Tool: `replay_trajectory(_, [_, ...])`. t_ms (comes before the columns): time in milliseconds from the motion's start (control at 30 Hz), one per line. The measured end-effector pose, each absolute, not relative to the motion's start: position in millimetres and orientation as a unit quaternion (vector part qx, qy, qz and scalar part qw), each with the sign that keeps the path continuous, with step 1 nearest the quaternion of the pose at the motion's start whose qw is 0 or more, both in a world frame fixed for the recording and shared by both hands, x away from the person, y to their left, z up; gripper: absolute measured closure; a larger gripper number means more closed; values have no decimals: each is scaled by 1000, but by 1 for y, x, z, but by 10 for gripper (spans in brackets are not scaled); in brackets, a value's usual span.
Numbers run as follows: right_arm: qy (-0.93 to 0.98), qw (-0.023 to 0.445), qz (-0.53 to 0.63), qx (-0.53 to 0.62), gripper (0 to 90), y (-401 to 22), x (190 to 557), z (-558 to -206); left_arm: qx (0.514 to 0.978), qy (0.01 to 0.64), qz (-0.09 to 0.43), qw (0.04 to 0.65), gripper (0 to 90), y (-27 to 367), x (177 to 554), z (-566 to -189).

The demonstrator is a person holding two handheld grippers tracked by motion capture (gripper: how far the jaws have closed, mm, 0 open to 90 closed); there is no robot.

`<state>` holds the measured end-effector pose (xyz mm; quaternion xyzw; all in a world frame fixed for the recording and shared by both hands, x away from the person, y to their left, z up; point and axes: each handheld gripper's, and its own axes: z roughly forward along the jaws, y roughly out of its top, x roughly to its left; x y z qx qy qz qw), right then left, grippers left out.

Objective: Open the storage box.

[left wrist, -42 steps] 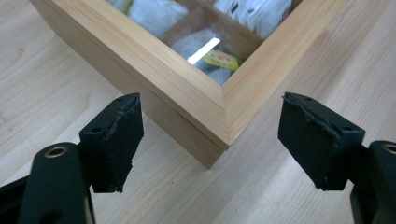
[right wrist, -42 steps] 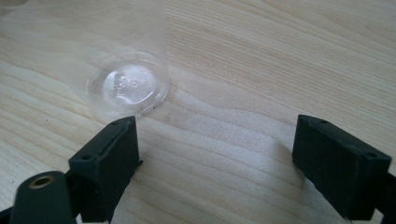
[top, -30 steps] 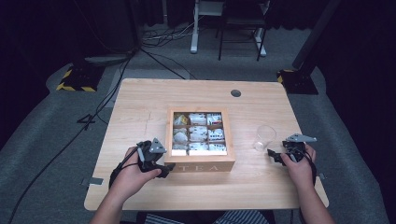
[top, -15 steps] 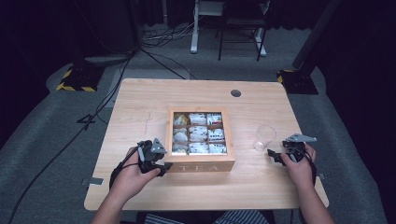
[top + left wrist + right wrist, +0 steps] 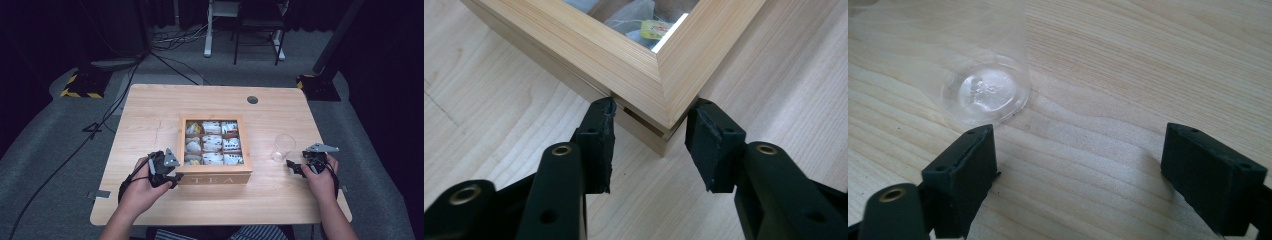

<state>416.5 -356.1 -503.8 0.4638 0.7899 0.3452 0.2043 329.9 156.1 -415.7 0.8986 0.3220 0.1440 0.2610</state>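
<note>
Wooden and pale, the counter (image 5: pixel 150 120) carries everything here. At its left, the left gripper (image 5: pixel 167 172) sits at the near left corner of the tea box (image 5: pixel 214 177). In the left gripper view its jaws have just been closing and now pinch that mitred corner, one pad (image 5: pixel 599 137) against each outer face, right at the seam under the glazed lid (image 5: pixel 634 65). The hold looks meant either to steady the box or to get purchase for lifting the lid; which of the two I cannot tell. The box stands near the counter's middle, its lid down, with tea bags (image 5: pixel 212 144) sorted in compartments visible through the pane and the lettered front facing the person.

Further right, a clear plastic cup (image 5: pixel 282 146) stands upright, apart from the box, probably waiting to receive a bag. Just beside it on the near right, the right gripper (image 5: pixel 295 167) rests low over the counter, jaws spread wide and holding nothing, the cup's base (image 5: pixel 985 95) just ahead of one jaw.
</note>
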Motion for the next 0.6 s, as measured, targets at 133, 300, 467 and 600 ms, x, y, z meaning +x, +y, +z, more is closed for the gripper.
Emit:
replay_trajectory(133, [790,204,345,464,148,-356,417,-504,896,320,156,267,538,156,328,-412])
replay_trajectory(300, [790,204,345,464,149,-356,417,-504,890,321,163,281,514,157,327,-408])
replay_trajectory(467, [790,204,345,464,149,-356,417,-504,880,323,168,304,444,159,327,-404])
replay_trajectory(600, [790,204,345,464,148,-356,416,-504,874,322,180,318,397,159,328,-400])
